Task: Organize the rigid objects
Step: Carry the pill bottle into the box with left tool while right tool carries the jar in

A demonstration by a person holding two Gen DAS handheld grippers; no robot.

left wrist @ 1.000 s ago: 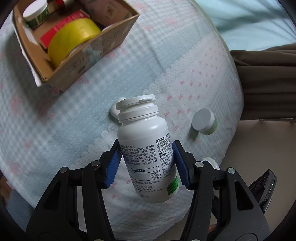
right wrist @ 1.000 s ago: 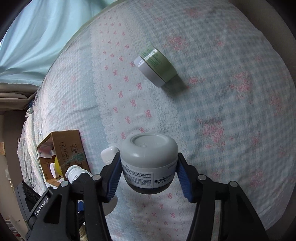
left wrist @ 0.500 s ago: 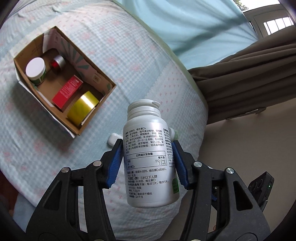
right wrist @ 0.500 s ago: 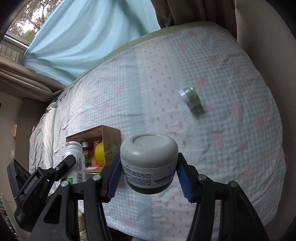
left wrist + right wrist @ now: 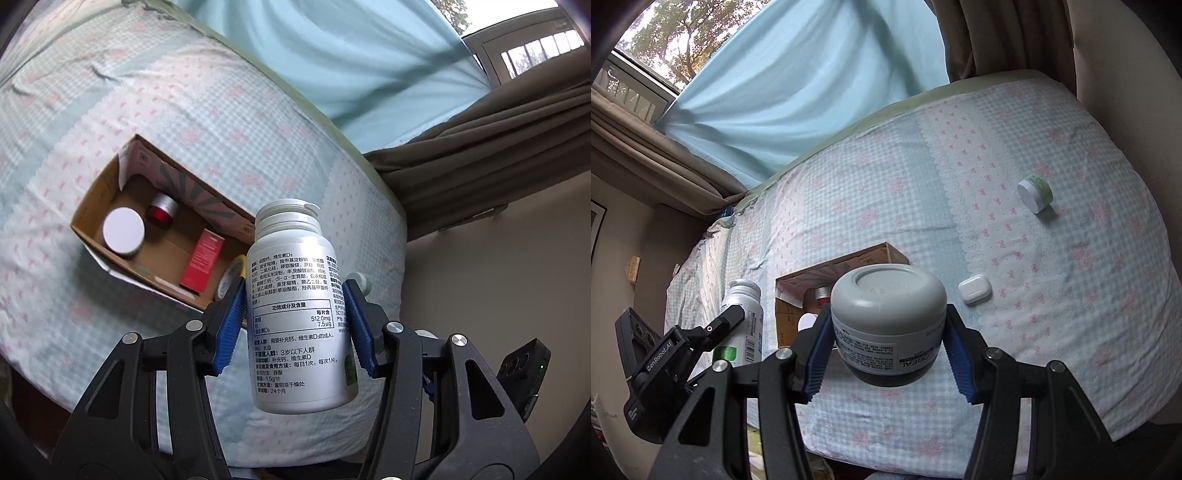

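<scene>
Left wrist view: the bed [image 5: 258, 122] in its checked sheet fills most of the frame, with a blue curtain [image 5: 351, 48] beyond its far edge and a brown drape [image 5: 491, 140] at the right. On the sheet sits an open cardboard box [image 5: 107, 192]. The left gripper [image 5: 295, 325] clenches a white bottle [image 5: 299, 325] by its sides, cap up, held in the air in front of the box's near right corner. Inside the box lie a white-lidded jar [image 5: 123, 230], a red carton [image 5: 202, 264], a small red pot [image 5: 161, 211] with a silver band, and, half hidden behind the bottle, what may be a tape roll [image 5: 231, 275].

In the right wrist view, the right gripper [image 5: 889, 343] grasps a grey-lidded jar [image 5: 888, 321], lid toward the camera, raised above the bed in front of the box [image 5: 849, 262]. The bottle [image 5: 744, 325] and left gripper show at the left. On the sheet to the right lie a green jar [image 5: 1036, 194] on its side and, nearer, a white earbud case [image 5: 975, 288], well apart from each other.
</scene>
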